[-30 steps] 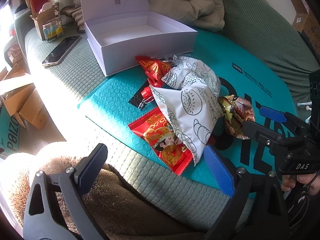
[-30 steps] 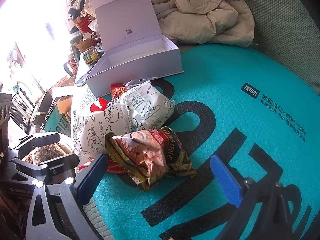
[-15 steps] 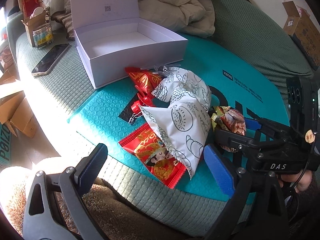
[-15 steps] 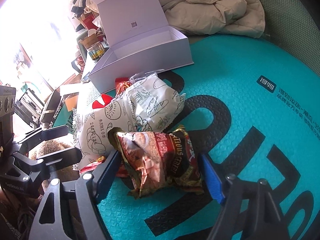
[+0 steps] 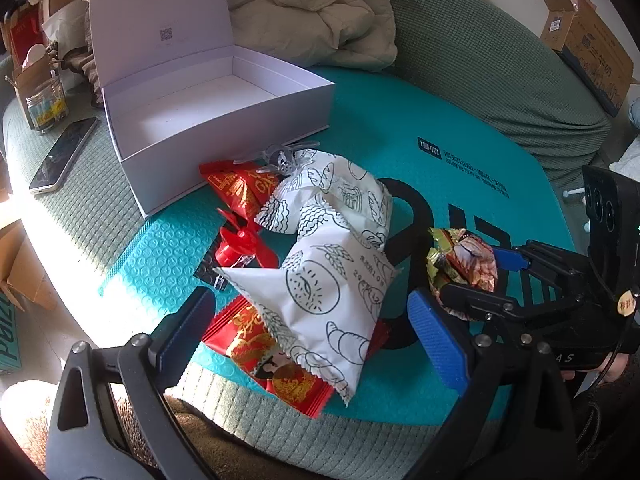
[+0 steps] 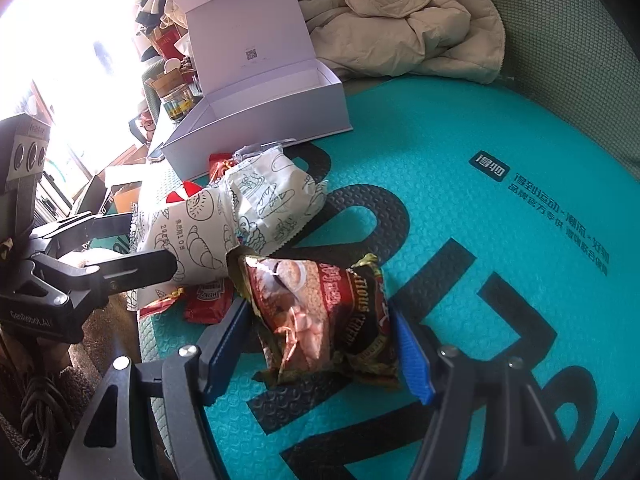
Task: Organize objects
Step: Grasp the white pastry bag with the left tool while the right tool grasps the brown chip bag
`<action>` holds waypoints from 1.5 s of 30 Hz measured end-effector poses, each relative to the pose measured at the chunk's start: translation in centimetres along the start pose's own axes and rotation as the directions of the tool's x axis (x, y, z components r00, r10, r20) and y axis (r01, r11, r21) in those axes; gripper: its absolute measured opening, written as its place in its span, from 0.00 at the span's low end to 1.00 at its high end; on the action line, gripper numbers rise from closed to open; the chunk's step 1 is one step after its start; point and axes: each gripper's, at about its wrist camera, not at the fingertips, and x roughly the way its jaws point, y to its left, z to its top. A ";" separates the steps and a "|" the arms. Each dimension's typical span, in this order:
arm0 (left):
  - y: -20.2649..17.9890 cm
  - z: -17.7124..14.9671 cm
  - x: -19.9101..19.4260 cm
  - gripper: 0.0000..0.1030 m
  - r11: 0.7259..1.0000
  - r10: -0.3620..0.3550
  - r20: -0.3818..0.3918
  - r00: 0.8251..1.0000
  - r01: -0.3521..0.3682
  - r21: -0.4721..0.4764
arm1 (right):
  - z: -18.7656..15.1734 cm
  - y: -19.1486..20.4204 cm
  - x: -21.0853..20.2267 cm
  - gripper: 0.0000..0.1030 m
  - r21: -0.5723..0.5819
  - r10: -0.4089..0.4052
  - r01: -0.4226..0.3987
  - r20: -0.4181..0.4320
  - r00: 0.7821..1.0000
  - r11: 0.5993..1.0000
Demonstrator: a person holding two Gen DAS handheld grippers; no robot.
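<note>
A pile of snack packets lies on a teal mat (image 5: pixel 400 128) on a green sofa. My right gripper (image 6: pixel 320 344) has closed in around a brown and red snack bag (image 6: pixel 324 312), its blue pads touching both sides; the bag also shows in the left wrist view (image 5: pixel 464 264). My left gripper (image 5: pixel 308 336) is open, straddling a white bread-print bag (image 5: pixel 328 280) that lies over a red packet (image 5: pixel 260 344). An open, empty white box (image 5: pixel 192 112) stands behind the pile, with its lid up.
A second white bread-print bag (image 5: pixel 336 188), a red packet (image 5: pixel 236 188), a red clip (image 5: pixel 240 244) and a clear hair clip (image 5: pixel 280 158) lie beside the box. A phone (image 5: pixel 60 156) and jar (image 5: pixel 44 108) sit left. A beige jacket (image 5: pixel 312 8) lies behind.
My right gripper moved forward over the brown snack bag and narrowed its jaws onto it. My left gripper moved closer to the white bag and stayed open.
</note>
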 end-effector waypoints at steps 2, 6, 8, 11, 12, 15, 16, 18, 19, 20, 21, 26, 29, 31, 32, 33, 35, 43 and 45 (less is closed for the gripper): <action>-0.7 0.4 0.4 0.94 1.000 -0.009 -0.006 1.000 0.009 0.026 | -0.2 -0.3 -0.3 0.68 0.004 -0.010 0.010 -0.002 1.000 1.000; -2.0 0.9 1.0 0.94 0.997 -0.013 -0.014 1.000 0.014 0.080 | -0.6 -0.9 -1.0 0.68 -0.003 -0.049 0.049 -0.004 0.999 0.999; -2.7 1.0 1.2 0.94 0.995 -0.019 -0.016 1.000 0.020 0.099 | -0.8 -1.1 -1.3 0.68 -0.004 -0.064 0.064 -0.005 0.998 0.998; -3.6 1.0 1.2 0.94 0.991 -0.030 -0.016 0.999 0.032 0.133 | -1.1 -1.4 -1.7 0.68 -0.003 -0.075 0.075 -0.005 0.997 0.997; -3.9 0.9 1.2 0.94 0.988 -0.033 -0.018 0.999 0.036 0.148 | -1.2 -1.5 -1.8 0.68 -0.004 -0.080 0.080 -0.005 0.997 0.997; -4.8 0.8 1.7 0.94 0.979 -0.059 -0.052 0.997 0.068 0.190 | -1.5 -1.7 -2.1 0.68 -0.009 -0.093 0.093 -0.007 0.996 0.996; -5.1 0.7 1.9 0.94 0.976 -0.067 -0.063 0.996 0.078 0.201 | -1.6 -1.7 -2.1 0.68 -0.011 -0.095 0.095 -0.006 0.995 0.995; -5.8 0.5 2.3 0.94 0.969 -0.083 -0.089 0.993 0.101 0.225 | -1.7 -1.9 -2.2 0.68 -0.010 -0.100 0.100 -0.004 0.995 0.995; -6.1 0.4 2.5 0.94 0.965 -0.090 -0.100 0.991 0.111 0.236 | -1.7 -2.1 -2.2 0.68 -0.005 -0.101 0.101 -0.004 0.995 0.995; -6.3 0.3 2.7 0.94 0.962 -0.095 -0.110 0.989 0.120 0.245 | -1.7 -2.2 -2.2 0.68 0.001 -0.099 0.099 -0.003 0.995 0.995; -6.6 0.2 2.9 0.94 0.959 -0.104 -0.121 0.987 0.132 0.250 | -1.8 -2.3 -2.2 0.68 0.007 -0.096 0.096 -0.001 0.995 0.995; -6.7 0.4 4.2 0.94 0.958 -0.125 -0.158 0.979 0.161 0.236 | -1.7 -2.4 -1.6 0.70 0.028 -0.075 0.075 -0.006 0.997 0.997; -6.4 0.5 4.8 0.94 0.959 -0.144 -0.171 0.975 0.180 0.217 | -1.4 -2.8 -1.3 0.71 0.051 -0.074 0.074 -0.001 0.997 0.996; -6.3 0.5 5.3 0.92 0.958 -0.159 -0.187 0.969 0.197 0.209 | -1.3 -2.9 -1.0 0.71 0.060 -0.078 0.078 -0.002 0.997 0.995; -6.3 0.4 5.3 0.91 0.957 -0.161 -0.180 0.970 0.198 0.211 | -1.3 -3.0 -0.9 0.71 0.063 -0.078 0.078 -0.004 0.997 0.995; -6.4 0.4 5.3 0.90 0.956 -0.161 -0.176 0.971 0.198 0.215 | -1.3 -3.0 -0.7 0.71 0.064 -0.080 0.081 -0.011 0.997 0.995; -6.5 0.4 5.3 0.87 0.956 -0.155 -0.172 0.973 0.192 0.224 | -1.5 -3.1 -0.4 0.71 0.066 -0.082 0.083 -0.023 0.996 0.994; -6.6 0.3 5.1 0.64 0.952 -0.148 -0.160 0.976 0.184 0.243 | -2.0 -3.6 -0.3 0.63 0.092 -0.069 0.071 -0.015 0.997 0.993; -6.9 0.2 4.9 0.59 0.950 -0.151 -0.158 0.976 0.187 0.250 | -2.0 -3.5 -0.5 0.62 0.091 -0.072 0.073 -0.016 0.997 0.993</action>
